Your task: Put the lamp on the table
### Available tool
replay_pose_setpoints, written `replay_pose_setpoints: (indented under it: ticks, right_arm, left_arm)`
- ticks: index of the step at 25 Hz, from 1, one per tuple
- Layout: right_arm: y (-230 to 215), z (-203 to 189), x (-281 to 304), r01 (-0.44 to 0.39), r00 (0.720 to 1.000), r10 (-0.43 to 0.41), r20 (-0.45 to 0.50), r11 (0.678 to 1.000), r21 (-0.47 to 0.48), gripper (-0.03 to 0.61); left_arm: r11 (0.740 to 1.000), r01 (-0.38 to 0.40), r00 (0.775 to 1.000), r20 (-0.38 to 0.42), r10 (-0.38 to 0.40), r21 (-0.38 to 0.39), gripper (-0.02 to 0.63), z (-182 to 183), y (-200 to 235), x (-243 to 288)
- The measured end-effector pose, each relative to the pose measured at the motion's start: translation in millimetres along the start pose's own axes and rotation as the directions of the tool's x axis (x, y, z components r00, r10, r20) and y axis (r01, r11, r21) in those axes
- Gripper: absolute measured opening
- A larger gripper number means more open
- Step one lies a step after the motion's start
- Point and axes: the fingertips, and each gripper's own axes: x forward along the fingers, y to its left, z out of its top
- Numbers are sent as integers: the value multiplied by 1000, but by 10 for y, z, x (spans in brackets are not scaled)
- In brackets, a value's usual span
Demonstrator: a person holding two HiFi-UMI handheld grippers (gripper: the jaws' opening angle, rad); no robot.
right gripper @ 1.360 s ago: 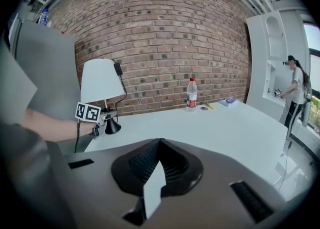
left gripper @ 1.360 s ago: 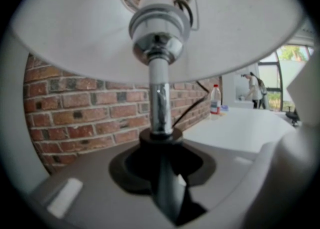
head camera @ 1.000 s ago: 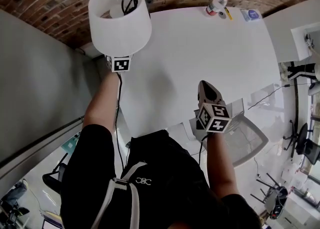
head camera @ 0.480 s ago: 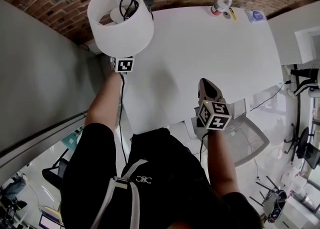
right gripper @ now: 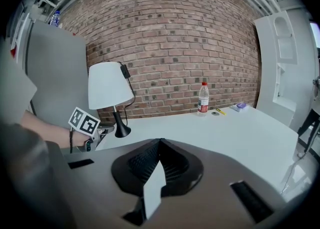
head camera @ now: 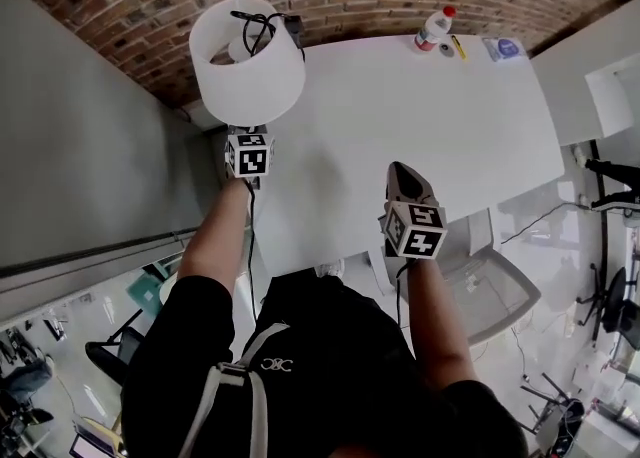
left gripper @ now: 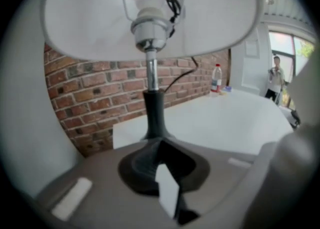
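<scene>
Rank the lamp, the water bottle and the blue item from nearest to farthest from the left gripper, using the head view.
1. Lamp, just ahead of the left gripper, left corner of the table.
2. Water bottle, far edge, rightward.
3. Blue item, far right corner.

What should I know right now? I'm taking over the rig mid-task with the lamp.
Left hand-held gripper: jaws just closed, nothing between them, close by the base of the lamp.
Right hand-held gripper: shut, empty, held above the near side of the table.
Lamp: upright on the table's far left corner.
Done: lamp placed and let go.
Left: apparently nothing; just draw the left one back.
</scene>
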Motion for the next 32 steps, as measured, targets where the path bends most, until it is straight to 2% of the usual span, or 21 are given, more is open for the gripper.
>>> replay_pose_setpoints:
  ticks: [6, 10, 15, 21, 25, 32]
  right_arm:
    - [78, 65, -9, -27, 1000, 26, 12, 999, 22, -5]
    - [143, 144, -94, -83, 996, 81, 38, 995, 58, -5]
    - [115, 245, -278, -98, 993, 93, 74, 993, 69, -5]
    - [-6, 306, -510, -50, 993, 42, 113, 996, 74, -5]
    - [-145, 381, -694, -19, 988, 6, 152, 996, 88, -5]
    - [-274, 437, -852, 0, 980, -25, 196, 992, 125, -5]
  left_arm:
    - [997, 8, 1000, -10, -9, -75, 0, 7, -342, -459]
    - [997, 69, 998, -8, -69, -24, 0, 161, -844, -751]
    - [982, 183, 983, -13, -183, 36, 0, 455, -1612, -1202]
    - [966, 248, 967, 46, -252, 70, 0, 930, -2171, -1590]
    - [963, 265, 956, 114, -269, 47, 0, 1187, -2375, -1812]
    - [946, 310, 943, 98, -319, 90, 0, 1254, -2669, -1922]
